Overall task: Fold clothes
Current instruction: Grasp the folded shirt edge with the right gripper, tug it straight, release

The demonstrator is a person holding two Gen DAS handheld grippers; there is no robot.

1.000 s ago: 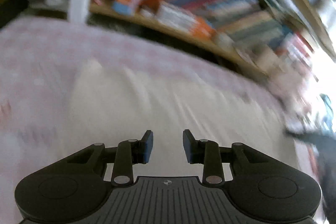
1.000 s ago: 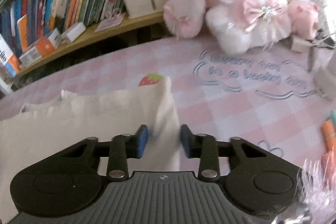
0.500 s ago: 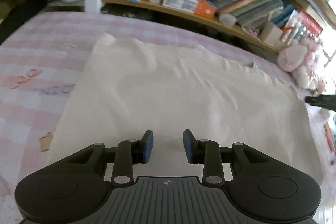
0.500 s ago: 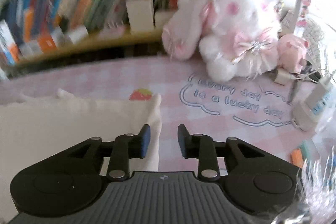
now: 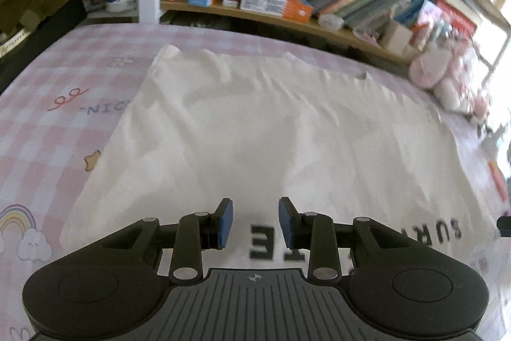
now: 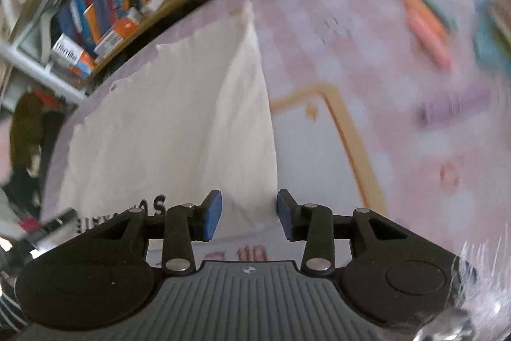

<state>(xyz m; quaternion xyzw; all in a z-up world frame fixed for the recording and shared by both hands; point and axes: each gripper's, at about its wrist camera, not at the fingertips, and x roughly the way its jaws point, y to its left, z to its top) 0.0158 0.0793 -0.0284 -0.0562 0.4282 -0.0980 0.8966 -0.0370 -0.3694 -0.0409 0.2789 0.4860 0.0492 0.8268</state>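
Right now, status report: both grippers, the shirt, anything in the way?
Left gripper open, empty, over white shirt. Right gripper open at shirt's right edge. Shirt spread flat on pink checked cloth, unfolded. Nothing on it.

1 white garment (image 5: 271, 130), 2 grippers (image 5: 255, 222) (image 6: 246, 214), 1 checked pink cloth (image 5: 57, 130), 1 bookshelf (image 5: 287, 21)
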